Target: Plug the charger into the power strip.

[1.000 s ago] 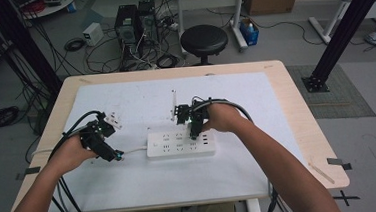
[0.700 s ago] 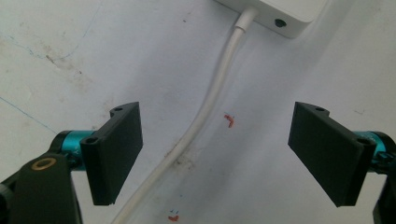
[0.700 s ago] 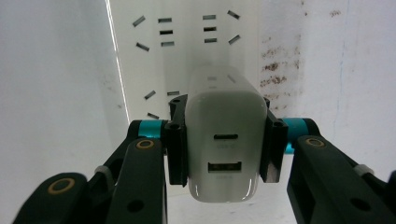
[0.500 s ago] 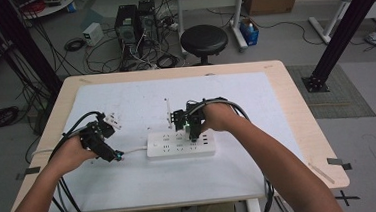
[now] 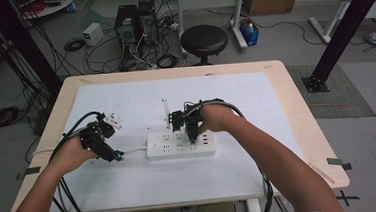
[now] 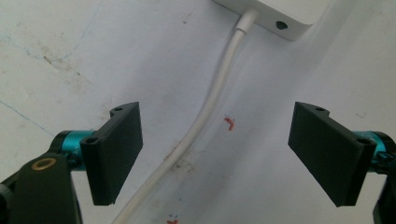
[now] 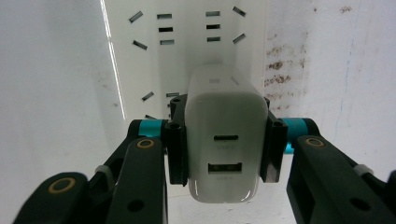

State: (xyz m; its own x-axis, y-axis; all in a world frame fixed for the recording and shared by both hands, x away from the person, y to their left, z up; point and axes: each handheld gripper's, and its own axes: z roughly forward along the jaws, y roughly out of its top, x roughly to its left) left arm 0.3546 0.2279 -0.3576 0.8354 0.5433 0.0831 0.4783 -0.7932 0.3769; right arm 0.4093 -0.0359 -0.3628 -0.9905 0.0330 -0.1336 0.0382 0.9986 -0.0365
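A white power strip (image 5: 181, 144) lies on the white mat in the middle of the table, and its sockets (image 7: 187, 32) show past my right jaws. My right gripper (image 5: 192, 135) points down over the strip's right half, shut on a white USB charger (image 7: 226, 135) whose two ports face the camera. Whether its prongs touch a socket is hidden. My left gripper (image 5: 117, 155) rests just left of the strip, open. Its jaws (image 6: 229, 154) straddle the strip's white cable (image 6: 210, 102) without touching it, and the strip's corner (image 6: 275, 14) lies just ahead.
The white mat (image 5: 131, 190) covers most of the wooden table (image 5: 303, 128). A black stool (image 5: 204, 39) and computer boxes (image 5: 135, 22) stand beyond the far edge. Black cables trail from both grippers toward the near edge.
My right gripper with the charger has edged slightly left and down toward the power strip. The left gripper has kept still.
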